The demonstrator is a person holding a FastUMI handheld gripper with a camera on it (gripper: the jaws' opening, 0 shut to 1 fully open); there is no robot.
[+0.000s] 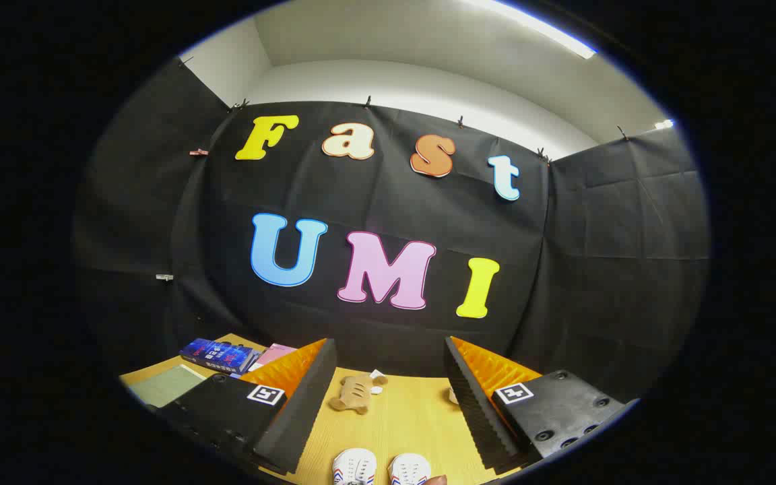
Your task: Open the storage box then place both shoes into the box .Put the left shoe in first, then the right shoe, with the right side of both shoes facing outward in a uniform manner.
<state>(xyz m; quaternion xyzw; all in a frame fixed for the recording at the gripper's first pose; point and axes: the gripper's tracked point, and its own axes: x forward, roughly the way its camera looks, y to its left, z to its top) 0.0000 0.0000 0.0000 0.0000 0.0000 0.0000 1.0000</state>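
Two small white shoes with red and blue side stripes sit side by side on the light wooden worktop, toes pointing ahead, low between the fingers of the hand-held gripper.

The hand-held gripper is open, its two fingers spread wide apart and holding nothing, raised above the worktop. Just ahead of the shoes, nearer the left finger, a tan plush toy lies flat, with a small white scrap touching its far end. Beyond the left finger, a dark blue printed box lies beside a pink booklet, and a grey-green mat lies nearer. A fingertip shows just beside the right shoe.
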